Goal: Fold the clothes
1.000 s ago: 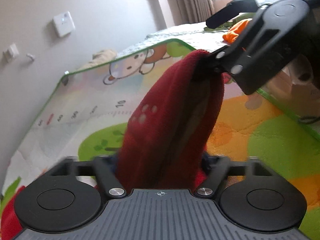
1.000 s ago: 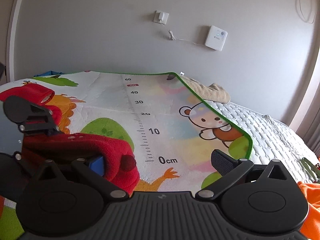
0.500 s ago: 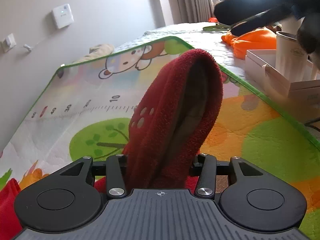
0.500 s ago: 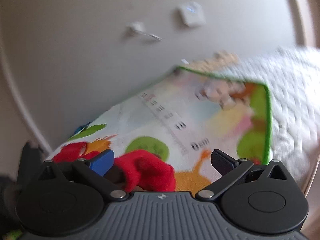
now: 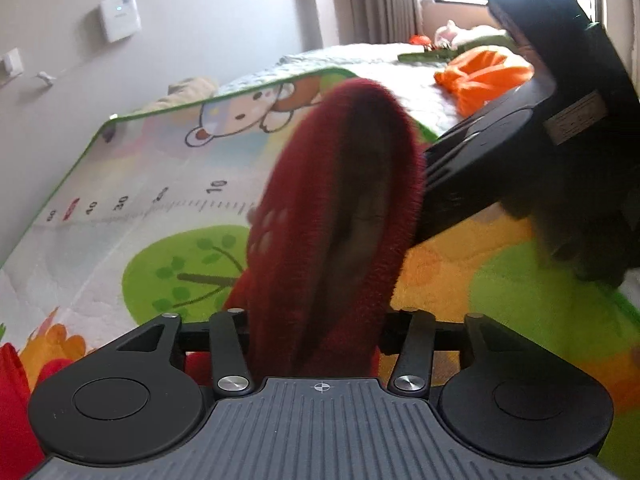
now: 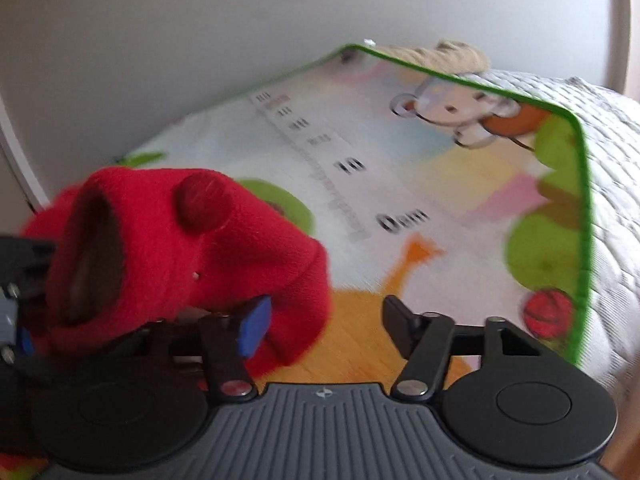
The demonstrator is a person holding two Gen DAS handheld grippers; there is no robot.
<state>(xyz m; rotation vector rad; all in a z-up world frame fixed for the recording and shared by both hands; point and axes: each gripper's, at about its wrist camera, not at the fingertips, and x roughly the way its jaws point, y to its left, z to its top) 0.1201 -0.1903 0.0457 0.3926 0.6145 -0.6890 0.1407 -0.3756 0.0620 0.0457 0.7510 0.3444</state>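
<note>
Spread over the quilted white bed [image 6: 612,168], a green-edged cartoon play mat [image 5: 120,240] with a printed ruler and a bear fills most of both my views, and a grey wall [image 6: 160,40] with a white switch plate [image 5: 120,22] rises behind it. From my left wrist camera, the red fleece garment [image 5: 332,220] stands up at 12 o'clock out of my left gripper [image 5: 320,332], whose jaws are clamped on its lower part; the cloth arches over and shows a dark opening. My right gripper [image 6: 324,328] comes into that same view from 2 o'clock, its body just beside the garment's right edge. In the right wrist view, blurred, the red fleece bunches at 9 o'clock, draped over my left-hand blue-padded finger [image 6: 254,326]. My right jaws stand apart there, with only bare mat showing between the tips. An orange garment [image 5: 480,76] lies on the bed at 1 o'clock, well apart.
</note>
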